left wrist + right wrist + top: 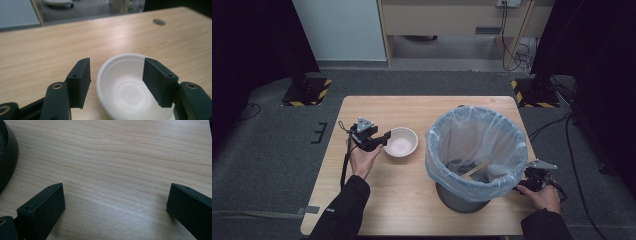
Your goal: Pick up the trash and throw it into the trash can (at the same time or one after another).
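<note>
White bowl (127,91) between left tongs (116,82)

1. This is looking like a lab or recording studio, not a home — black curtains (242,60) are hanging on both sides of the floor.
2. Stand bases with yellow-and-black hazard stripes (307,92) are sitting on grey carpet (267,160) — rig hardware, seemingly.
3. Cables (512,50) are trailing toward a wall socket at the back.
4. One plain wooden table (412,107) is standing alone mid-floor, like a test bench.
</note>
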A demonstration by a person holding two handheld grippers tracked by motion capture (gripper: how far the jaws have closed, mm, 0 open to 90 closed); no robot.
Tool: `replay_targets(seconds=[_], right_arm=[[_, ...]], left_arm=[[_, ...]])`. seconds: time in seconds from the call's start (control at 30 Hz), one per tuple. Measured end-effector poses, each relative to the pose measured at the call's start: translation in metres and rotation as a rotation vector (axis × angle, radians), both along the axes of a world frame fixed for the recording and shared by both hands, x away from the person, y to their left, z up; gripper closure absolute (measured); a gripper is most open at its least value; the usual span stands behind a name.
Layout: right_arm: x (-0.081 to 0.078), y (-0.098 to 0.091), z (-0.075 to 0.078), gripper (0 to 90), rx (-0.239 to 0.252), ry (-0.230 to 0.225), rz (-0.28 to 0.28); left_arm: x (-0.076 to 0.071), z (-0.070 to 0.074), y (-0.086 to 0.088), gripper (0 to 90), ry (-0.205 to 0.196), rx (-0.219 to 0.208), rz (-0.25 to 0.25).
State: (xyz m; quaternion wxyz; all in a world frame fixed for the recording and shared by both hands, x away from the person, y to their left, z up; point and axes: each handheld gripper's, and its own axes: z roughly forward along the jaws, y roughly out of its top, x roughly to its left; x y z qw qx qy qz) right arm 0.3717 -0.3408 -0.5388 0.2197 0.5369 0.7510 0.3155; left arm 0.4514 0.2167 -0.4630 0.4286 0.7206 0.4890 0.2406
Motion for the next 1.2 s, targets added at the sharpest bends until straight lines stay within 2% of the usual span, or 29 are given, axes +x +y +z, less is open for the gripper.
replay_targets(seconds=[0.17, 0.33, 0.5, 0.6, 0.73, 0.8, 0.87, 0.93, 1.2], right_arm=[[0.000, 0.000, 0.000, 2.0, 0.000, 0.000, -0.001], [0.000, 0.000, 0.000, 1.9, 0.000, 0.000, 0.000], [0.000, 0.000, 0.000, 1.9, 0.000, 0.001, -0.001], [0.000, 0.000, 0.000, 1.9, 0.000, 0.000, -0.001], [0.000, 0.000, 0.000, 1.9, 0.000, 0.001, -0.001], [0.000, 0.000, 0.000, 1.9, 0.000, 0.000, -0.001], [0.000, 0.000, 0.000, 1.9, 0.001, 0.001, -0.001], [0.000, 0.000, 0.000, 1.9, 0.000, 0.001, -0.001], [0.000, 0.000, 0.000, 1.9, 0.000, 0.000, -0.001]], left_arm=[[0.005, -0.018, 0.009, 38.9, 0.058, 0.032, 0.027], [0.009, -0.029, 0.013, 39.9, 0.106, -0.013, 0.041], [0.012, -0.039, 0.008, 41.8, 0.145, 0.007, 0.020], [0.012, -0.046, 0.008, 43.6, 0.180, -0.011, 0.019], [0.011, -0.050, 0.007, 51.8, 0.221, -0.022, 0.008], [0.010, -0.049, 0.005, 60.7, 0.237, -0.022, 0.003], [0.009, -0.047, 0.004, 66.4, 0.238, -0.015, 0.001], [0.007, -0.046, 0.003, 71.9, 0.237, -0.028, -0.007], [0.002, -0.036, -0.001, 80.9, 0.188, -0.074, -0.031]])
